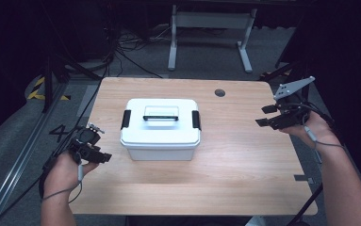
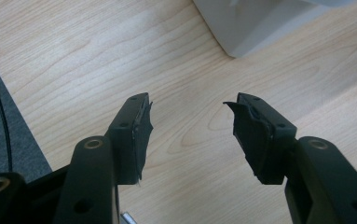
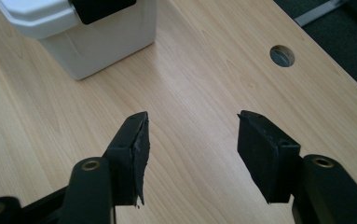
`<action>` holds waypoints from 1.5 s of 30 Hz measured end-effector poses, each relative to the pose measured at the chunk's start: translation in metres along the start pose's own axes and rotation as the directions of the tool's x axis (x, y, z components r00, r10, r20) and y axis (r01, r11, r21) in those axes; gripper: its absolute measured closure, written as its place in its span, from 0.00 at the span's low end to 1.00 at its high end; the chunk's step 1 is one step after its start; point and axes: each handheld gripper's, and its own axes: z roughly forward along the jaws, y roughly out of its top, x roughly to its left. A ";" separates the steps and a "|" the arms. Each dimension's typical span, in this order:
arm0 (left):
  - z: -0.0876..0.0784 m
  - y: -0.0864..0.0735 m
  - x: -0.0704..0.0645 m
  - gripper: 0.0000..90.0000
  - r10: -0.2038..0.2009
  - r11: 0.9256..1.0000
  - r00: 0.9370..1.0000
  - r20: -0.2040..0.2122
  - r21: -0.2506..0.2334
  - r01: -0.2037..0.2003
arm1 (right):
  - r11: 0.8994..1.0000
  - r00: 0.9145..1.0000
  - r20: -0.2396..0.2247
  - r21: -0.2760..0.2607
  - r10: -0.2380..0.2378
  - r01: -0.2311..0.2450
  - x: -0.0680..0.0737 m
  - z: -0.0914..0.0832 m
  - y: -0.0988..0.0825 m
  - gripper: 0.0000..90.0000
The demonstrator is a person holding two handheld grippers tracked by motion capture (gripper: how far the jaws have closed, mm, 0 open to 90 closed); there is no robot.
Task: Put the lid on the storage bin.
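A white box [image 1: 160, 128] with a closed lid and black side latches sits mid-frame on the table [image 1: 244, 169]. The left gripper [image 1: 103, 157], lower left, and the right gripper [image 1: 264, 116], at right, both hang with jaws apart and empty. This looks like the approach; next probably means reaching the latches.

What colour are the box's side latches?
Black latches on a white box, clearest in the high view.

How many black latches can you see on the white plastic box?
2. On the white plastic box with a lid, one black latch sits at its left end and the other black latch at its right end. Other sides are hidden.
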 end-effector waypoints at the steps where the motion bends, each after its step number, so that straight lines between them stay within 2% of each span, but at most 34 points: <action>1: 0.000 0.000 0.000 0.52 -0.001 1.000 1.000 0.001 0.000 0.001 | 1.000 1.000 -0.002 -0.002 0.004 -0.004 0.000 0.001 -0.002 0.49; 2: 0.000 -0.001 0.001 0.52 -0.008 1.000 1.000 0.004 0.003 0.008 | 1.000 1.000 0.004 -0.003 0.007 -0.007 -0.001 0.003 -0.005 0.49; 5: -0.001 -0.003 0.003 0.52 -0.007 1.000 1.000 -0.001 0.006 0.007 | 1.000 1.000 -0.019 -0.006 0.024 -0.025 0.000 0.011 -0.013 0.49; 10: 0.000 -0.005 0.005 0.52 -0.030 1.000 1.000 0.003 0.006 0.030 | 0.998 0.997 -0.042 0.013 0.062 -0.061 -0.001 0.033 -0.028 0.49; 20: 0.002 -0.004 0.006 0.52 -0.016 1.000 1.000 0.002 0.016 0.016 | 0.996 0.993 -0.075 0.031 0.090 -0.088 0.003 0.062 -0.046 0.49; 23: 0.003 -0.005 0.006 0.52 -0.030 1.000 1.000 0.002 0.009 0.030 | 0.994 0.991 -0.087 0.030 0.104 -0.102 0.005 0.070 -0.051 0.49; 31: 0.004 -0.002 0.006 0.51 -0.016 1.000 1.000 0.001 0.005 0.016 | 0.994 0.988 -0.118 0.071 0.097 -0.089 0.010 0.090 -0.059 0.48; 39: 0.004 -0.001 0.007 0.51 -0.009 1.000 1.000 0.000 0.008 0.009 | 0.992 0.989 -0.113 0.090 0.093 -0.083 0.015 0.101 -0.062 0.48; 43: 0.005 0.001 0.006 0.51 -0.010 1.000 1.000 -0.024 0.006 0.010 | 0.992 0.988 -0.126 0.105 0.089 -0.076 0.018 0.112 -0.065 0.45; 45: 0.005 0.001 0.006 0.51 -0.011 1.000 1.000 -0.023 0.004 0.011 | 0.991 0.988 -0.128 0.109 0.087 -0.073 0.018 0.113 -0.065 0.45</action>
